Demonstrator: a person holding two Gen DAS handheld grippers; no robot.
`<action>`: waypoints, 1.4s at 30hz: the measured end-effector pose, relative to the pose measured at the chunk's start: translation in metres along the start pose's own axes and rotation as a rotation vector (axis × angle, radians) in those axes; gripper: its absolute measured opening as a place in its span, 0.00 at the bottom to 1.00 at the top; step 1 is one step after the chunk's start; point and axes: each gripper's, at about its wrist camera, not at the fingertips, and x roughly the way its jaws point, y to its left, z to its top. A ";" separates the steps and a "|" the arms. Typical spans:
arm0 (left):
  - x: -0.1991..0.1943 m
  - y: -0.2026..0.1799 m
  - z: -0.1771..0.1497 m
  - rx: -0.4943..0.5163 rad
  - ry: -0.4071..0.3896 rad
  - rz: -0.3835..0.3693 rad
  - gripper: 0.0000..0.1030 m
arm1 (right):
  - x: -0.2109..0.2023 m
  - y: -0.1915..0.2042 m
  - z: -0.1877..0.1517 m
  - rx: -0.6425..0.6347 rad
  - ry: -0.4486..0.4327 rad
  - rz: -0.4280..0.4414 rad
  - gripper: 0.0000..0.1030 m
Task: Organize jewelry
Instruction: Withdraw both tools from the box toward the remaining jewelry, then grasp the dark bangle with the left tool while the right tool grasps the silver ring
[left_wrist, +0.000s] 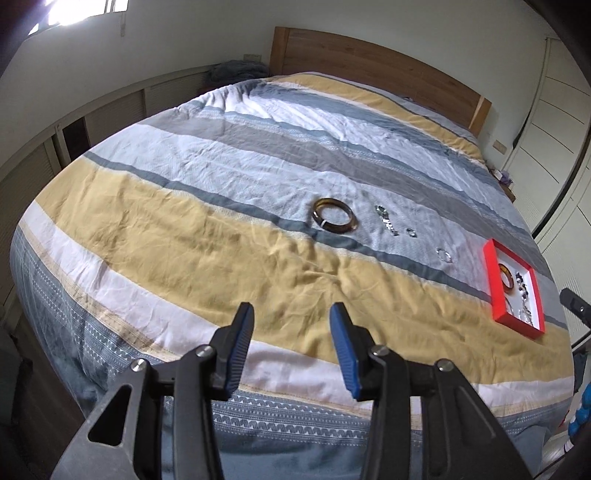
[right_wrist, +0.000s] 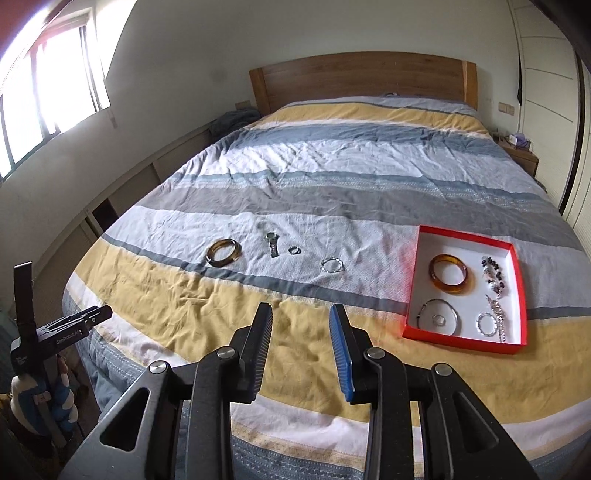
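Two see-through brown bangles (right_wrist: 224, 252) (right_wrist: 449, 273), one silver watch (right_wrist: 272, 244), one red box (right_wrist: 519, 273), two small silver rings (right_wrist: 294, 250) (right_wrist: 439, 319), two silver beaded bracelets (right_wrist: 332, 265) (right_wrist: 487, 323).

Left tool (left_wrist: 291, 317): jaws parted wide, nothing between the blue-padded fingers (left_wrist: 242, 350), held level and pointing forward. Right tool (right_wrist: 301, 317): jaws likewise parted and empty, its fingers (right_wrist: 341, 354) pointing forward. In the right wrist view the left tool's body appears at far left, gripped by a gloved left hand (right_wrist: 40, 402).
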 end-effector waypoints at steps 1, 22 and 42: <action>0.009 0.002 0.001 -0.005 0.008 0.004 0.39 | 0.013 -0.002 0.000 -0.002 0.013 0.000 0.31; 0.225 -0.042 0.117 0.114 0.035 -0.002 0.39 | 0.252 0.003 0.058 -0.067 0.083 0.055 0.33; 0.273 -0.050 0.112 0.158 0.056 0.025 0.37 | 0.318 0.013 0.057 -0.150 0.102 0.044 0.35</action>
